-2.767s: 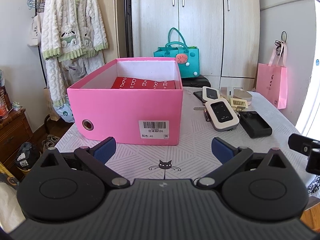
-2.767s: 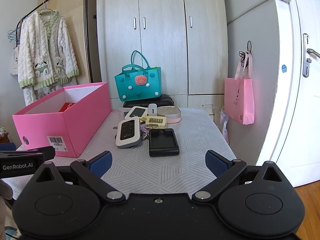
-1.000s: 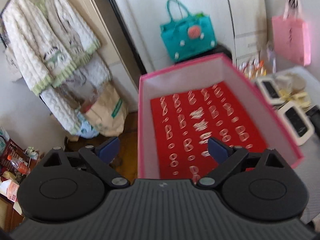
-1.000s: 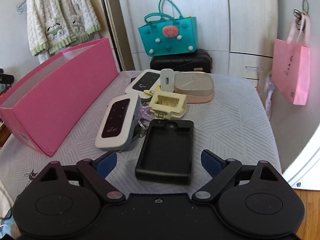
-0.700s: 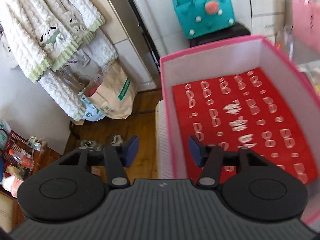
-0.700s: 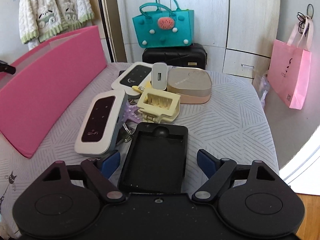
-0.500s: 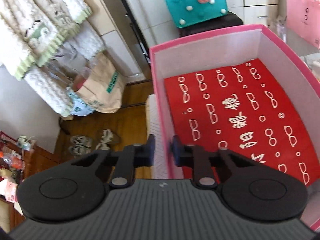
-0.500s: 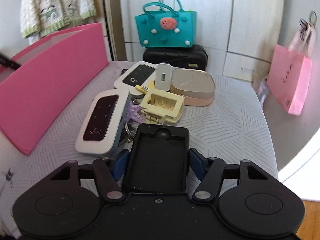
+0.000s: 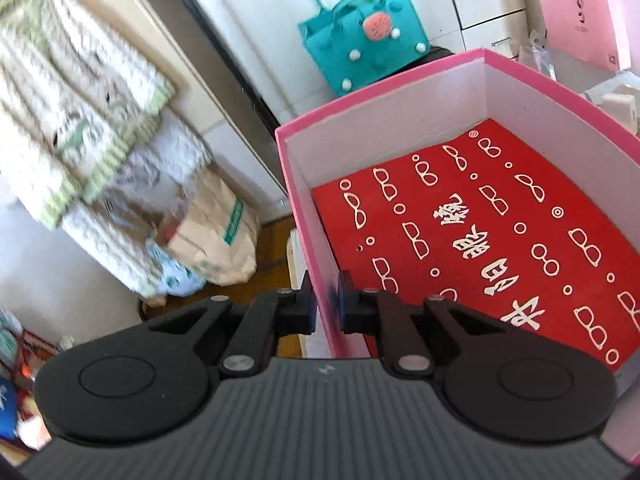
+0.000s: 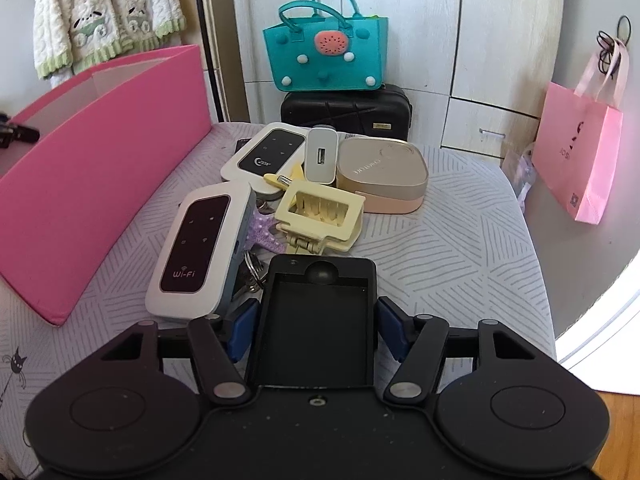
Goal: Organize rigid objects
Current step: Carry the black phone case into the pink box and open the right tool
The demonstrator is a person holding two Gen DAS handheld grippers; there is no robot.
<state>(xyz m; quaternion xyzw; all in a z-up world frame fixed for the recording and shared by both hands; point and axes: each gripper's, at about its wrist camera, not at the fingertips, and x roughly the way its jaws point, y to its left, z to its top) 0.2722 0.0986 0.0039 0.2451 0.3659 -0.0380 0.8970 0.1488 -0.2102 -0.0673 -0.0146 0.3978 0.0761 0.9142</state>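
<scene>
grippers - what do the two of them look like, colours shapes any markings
Both look alike. The left gripper has a black, finely ribbed body, two round discs, angular black linkage arms with silver pivot pins, and blue pads on its fingers. The right gripper shares the discs, silver pins and blue pads, but its body is smooth and dust-speckled with a small centre screw. No cables, sleeves or lettering show.

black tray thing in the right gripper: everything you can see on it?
The black tray is a shallow rectangular shell, matte and plastic-looking, with a raised rim, a recessed empty floor and a round notch at its far end. It lies flat on the striped tablecloth, long axis pointing away from the camera. The right hand-held gripper has its blue pads on both long sides. Its far end sits close to the yellow clip; contact unclear.
</scene>
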